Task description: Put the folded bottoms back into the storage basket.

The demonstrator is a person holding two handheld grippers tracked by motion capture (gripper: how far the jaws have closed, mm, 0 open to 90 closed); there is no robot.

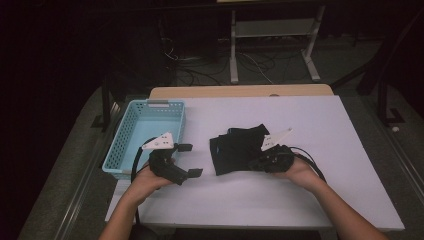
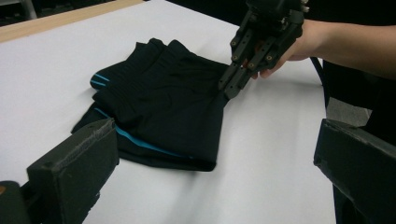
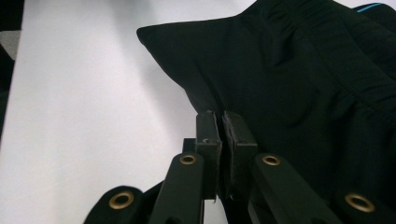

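Note:
A folded black garment (image 1: 235,147) with thin blue stripes lies in the middle of the white table (image 1: 310,200). My right gripper (image 1: 257,161) is at its right edge, jaws shut on the cloth's hem. In the right gripper view the two pads (image 3: 208,133) pinch the black fabric (image 3: 289,79) between them. The left gripper view shows the garment (image 2: 163,100) ahead and the right gripper (image 2: 225,89) biting its far edge. My left gripper (image 1: 190,160) is held to the left of the garment, open and holding nothing, its wide-spread fingers (image 2: 74,163) framing the cloth.
A light blue perforated basket (image 1: 145,135) stands at the table's left edge, just behind the left gripper. A strip of wood (image 1: 240,91) runs along the table's far edge. Beyond it stand a metal frame (image 1: 272,45) and cables on the floor.

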